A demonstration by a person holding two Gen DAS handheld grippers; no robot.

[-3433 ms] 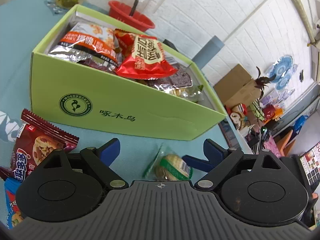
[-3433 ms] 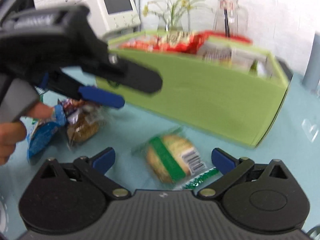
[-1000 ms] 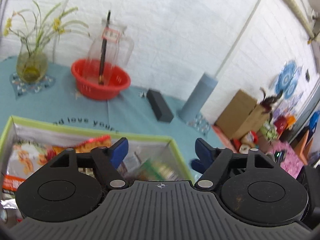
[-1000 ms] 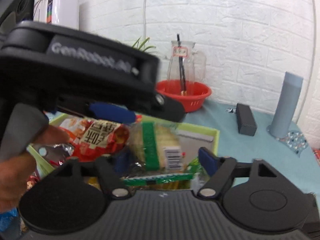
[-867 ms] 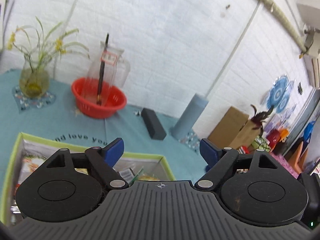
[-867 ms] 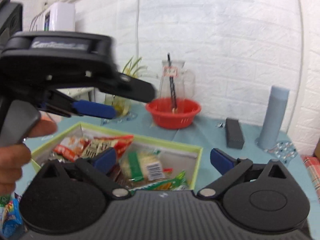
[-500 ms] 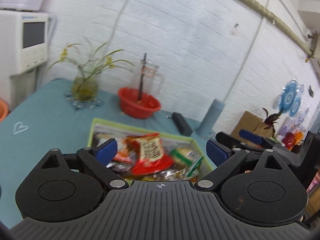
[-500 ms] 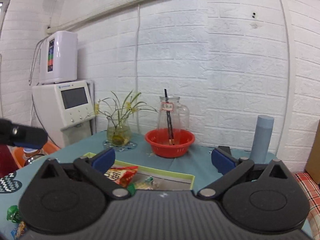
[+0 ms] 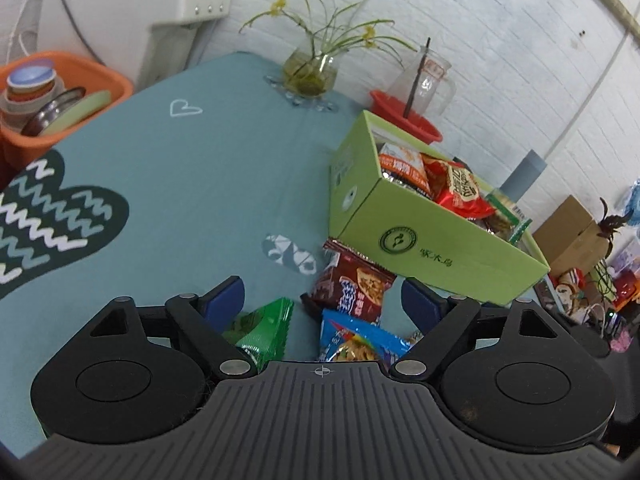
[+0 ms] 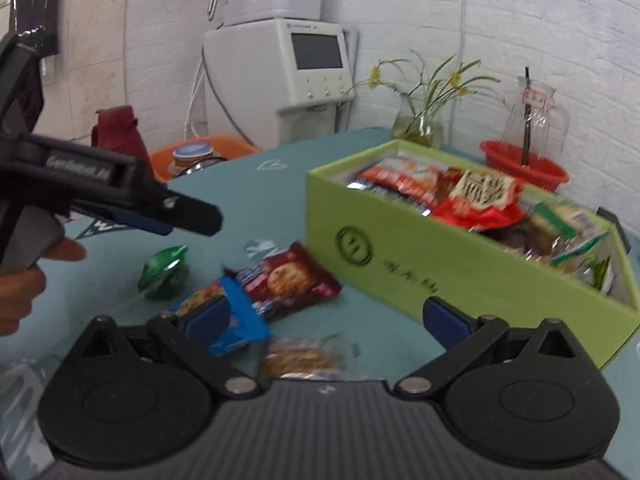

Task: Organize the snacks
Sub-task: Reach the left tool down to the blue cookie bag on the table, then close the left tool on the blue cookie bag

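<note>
- A teal tablecloth [image 9: 208, 168] printed with a white heart outline and a dark zigzag heart is seen covering the table.
- A white brick wall [image 10: 500, 20] is seen behind it, with a white screened appliance [image 10: 296, 80] at the table's far corner.
- A glass vase of yellow flowers [image 9: 310, 74], a red basket [image 10: 524, 164] holding a clear jug, and an orange tub [image 9: 60, 96] of stacked lids are placed along the far edge.
- The green box [image 10: 440, 256] is set on the cloth, filled with packets; a red packet [image 10: 480, 198] is laid uppermost.
- Loose snacks are left on the cloth just beside the box: a maroon biscuit packet [image 9: 352, 284], a blue packet [image 9: 356, 340], a green packet [image 9: 264, 330] and a clear-wrapped cake [image 10: 304, 356].
- The left gripper [image 9: 322, 300] is held apart above these packets; its jaws have just been closing, with nothing pinched.
- The right gripper [image 10: 328, 320] is spread wide and empty over the cake.
- Cardboard boxes [image 9: 572, 232] and clutter are seen beyond the table.
</note>
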